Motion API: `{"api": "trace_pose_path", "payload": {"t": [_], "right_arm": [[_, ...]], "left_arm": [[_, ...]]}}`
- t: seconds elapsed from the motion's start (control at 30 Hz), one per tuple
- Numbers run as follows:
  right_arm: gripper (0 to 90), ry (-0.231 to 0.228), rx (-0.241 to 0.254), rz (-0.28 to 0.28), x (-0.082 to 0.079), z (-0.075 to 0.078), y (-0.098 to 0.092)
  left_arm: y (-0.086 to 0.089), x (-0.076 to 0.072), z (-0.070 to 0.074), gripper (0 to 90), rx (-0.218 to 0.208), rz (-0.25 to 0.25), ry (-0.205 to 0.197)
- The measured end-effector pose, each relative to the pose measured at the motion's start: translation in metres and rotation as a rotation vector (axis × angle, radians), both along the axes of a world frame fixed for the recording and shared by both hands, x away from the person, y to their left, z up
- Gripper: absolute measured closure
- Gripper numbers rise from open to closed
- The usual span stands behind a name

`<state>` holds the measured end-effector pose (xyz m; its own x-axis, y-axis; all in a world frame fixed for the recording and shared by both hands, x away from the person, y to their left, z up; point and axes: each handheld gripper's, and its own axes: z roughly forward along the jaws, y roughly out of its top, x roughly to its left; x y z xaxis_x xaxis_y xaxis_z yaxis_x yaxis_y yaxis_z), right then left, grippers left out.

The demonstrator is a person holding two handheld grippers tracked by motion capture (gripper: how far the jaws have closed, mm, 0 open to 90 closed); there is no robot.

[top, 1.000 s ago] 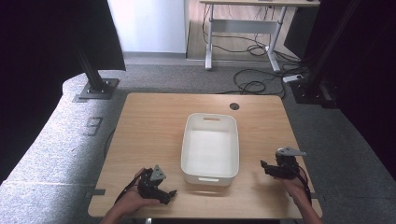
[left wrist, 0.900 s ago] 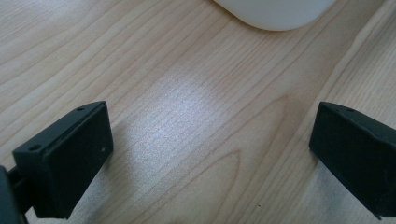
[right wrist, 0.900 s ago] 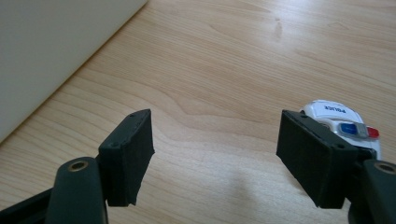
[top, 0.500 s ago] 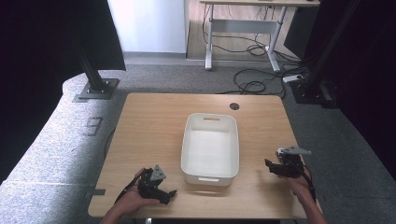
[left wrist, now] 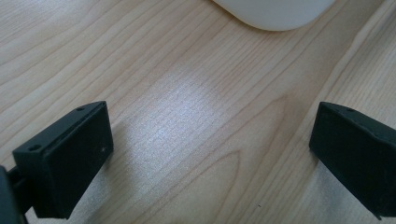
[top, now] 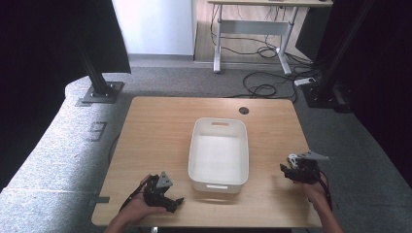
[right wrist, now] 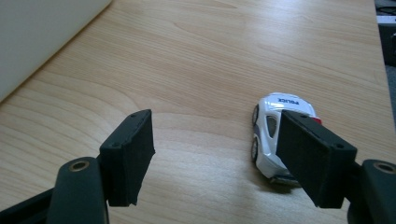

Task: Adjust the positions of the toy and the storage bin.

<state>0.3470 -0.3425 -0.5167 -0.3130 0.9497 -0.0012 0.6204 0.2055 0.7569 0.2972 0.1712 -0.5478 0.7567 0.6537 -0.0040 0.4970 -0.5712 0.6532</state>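
A white toy police car lies on the wooden table, just past my right gripper. That gripper is open; its right jaw covers part of the car and nothing sits between the jaws. In the high view my right gripper is near the table's right front edge, to the right of a white bin. My left gripper lies near the front left, also open, with bare wood between its jaws. A corner of the bin shows ahead of it.
The bin stands mid-table and looks empty. A round cable hole is at the back of the table. Black stands and a desk with cables are on the floor behind.
My right gripper has shifted slightly and turned a little toward the bin. The left gripper has stayed put.
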Motion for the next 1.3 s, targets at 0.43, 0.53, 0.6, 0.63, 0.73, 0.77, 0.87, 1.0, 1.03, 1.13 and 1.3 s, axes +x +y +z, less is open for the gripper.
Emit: {"api": "trace_pose_path", "payload": {"t": [0.43, 0.53, 0.6, 0.63, 0.73, 0.77, 0.87, 1.0, 1.03, 1.13, 1.3], "right_arm": [[28.3, -0.021, 0.002, -0.017, 0.0, 0.002, -0.012], [28.7, -0.027, 0.009, -0.025, 0.0, 0.003, -0.015], [28.7, -0.027, 0.007, -0.028, 0.001, 0.003, -0.016], [28.8, -0.025, 0.004, -0.036, 0.001, 0.003, -0.019], [28.9, -0.024, -0.004, -0.05, 0.002, 0.002, -0.024], [29.0, -0.025, -0.008, -0.053, 0.003, 0.002, -0.025], [29.3, -0.026, -0.009, -0.064, 0.003, 0.001, -0.028], [29.4, -0.019, -0.013, -0.071, 0.004, -0.002, -0.032], [29.4, -0.018, -0.015, -0.073, 0.005, -0.002, -0.032], [29.4, -0.015, -0.014, -0.083, 0.007, -0.003, -0.034], [29.4, -0.012, -0.025, -0.085, 0.01, -0.006, -0.033]], "left_arm": [[0.0, 0.0, 0.0, 0.0, 0.0, 0.0, 0.0], [0.0, 0.0, 0.0, 0.0, 0.0, 0.0, 0.0], [0.0, 0.0, 0.0, 0.0, 0.0, 0.0, 0.0], [0.0, 0.0, 0.0, 0.0, 0.0, 0.0, 0.0], [0.0, 0.0, 0.0, 0.0, 0.001, 0.001, 0.0], [0.0, 0.0, 0.0, 0.0, 0.001, 0.001, 0.0], [0.0, 0.0, 0.0, 0.0, 0.0, 0.0, 0.0], [0.0, 0.0, 0.0, 0.0, 0.001, 0.001, 0.0], [0.0, 0.0, 0.0, 0.0, 0.0, 0.001, 0.0], [0.0, 0.0, 0.0, 0.0, 0.0, -0.001, 0.0], [0.0, 0.0, 0.0, 0.0, -0.001, -0.001, 0.0]]}}
